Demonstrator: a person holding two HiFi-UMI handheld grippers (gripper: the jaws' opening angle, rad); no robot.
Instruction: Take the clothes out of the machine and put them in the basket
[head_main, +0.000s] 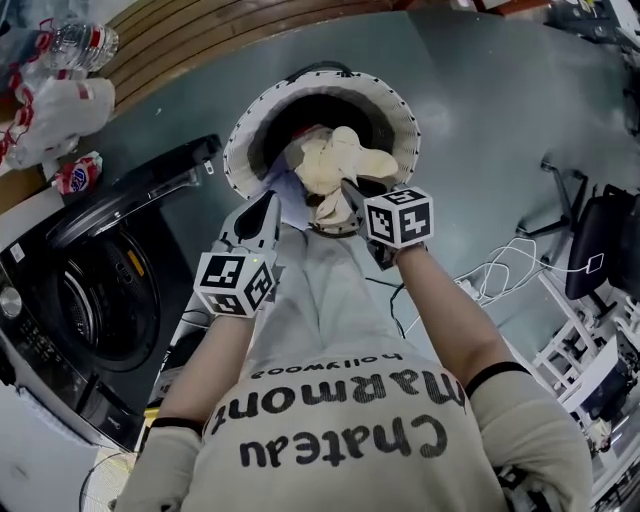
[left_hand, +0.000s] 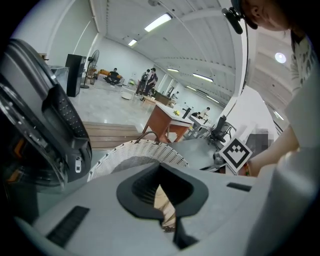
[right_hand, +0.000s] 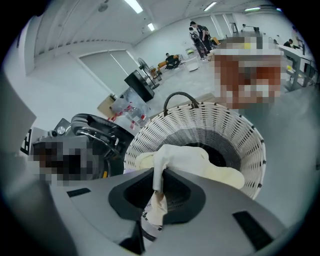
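Hanging over the white basket (head_main: 238, 135), the cream garment (head_main: 338, 160) is pinched in the closed jaws of the right gripper (head_main: 350, 192). The left gripper (head_main: 270, 203), at the basket rim, is clamped on another fold.

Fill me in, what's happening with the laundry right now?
A person with a gripper in each hand is holding a cream garment over the white wicker basket. The right gripper has its fingers shut on a fold of it, and the left gripper pinches cloth too, seemingly the same piece. The garment sits bunched in the basket's mouth, not yet let go. The washing machine stands just left of the basket.
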